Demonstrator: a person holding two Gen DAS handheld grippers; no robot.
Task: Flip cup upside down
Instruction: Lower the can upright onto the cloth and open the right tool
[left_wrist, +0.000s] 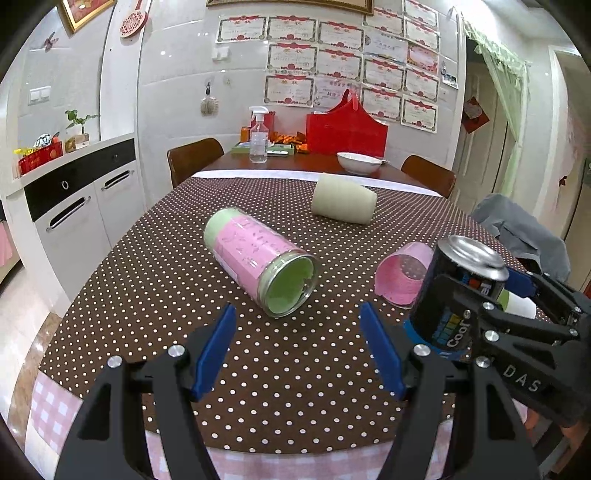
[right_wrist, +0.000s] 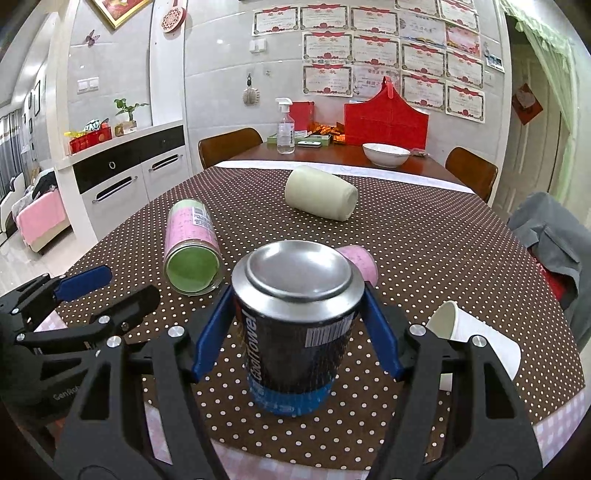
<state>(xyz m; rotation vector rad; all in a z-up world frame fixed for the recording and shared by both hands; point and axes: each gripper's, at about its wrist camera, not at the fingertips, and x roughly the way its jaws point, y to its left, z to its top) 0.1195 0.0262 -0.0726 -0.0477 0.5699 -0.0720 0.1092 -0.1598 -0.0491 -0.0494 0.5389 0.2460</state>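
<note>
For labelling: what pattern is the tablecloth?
Brown with white polka dots, clearest in the right wrist view.

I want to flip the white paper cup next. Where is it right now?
In the right wrist view, the white paper cup lies on its side at the table's near right edge, just right of the right tongs gripping the black cup.

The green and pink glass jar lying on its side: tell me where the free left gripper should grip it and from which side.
Grip the green and pink glass jar across its round body, mid-length, probably coming down from above. It lies on its side with its open mouth toward the left gripper, so the curved flanks are exposed and the open fingers can straddle them.
</note>
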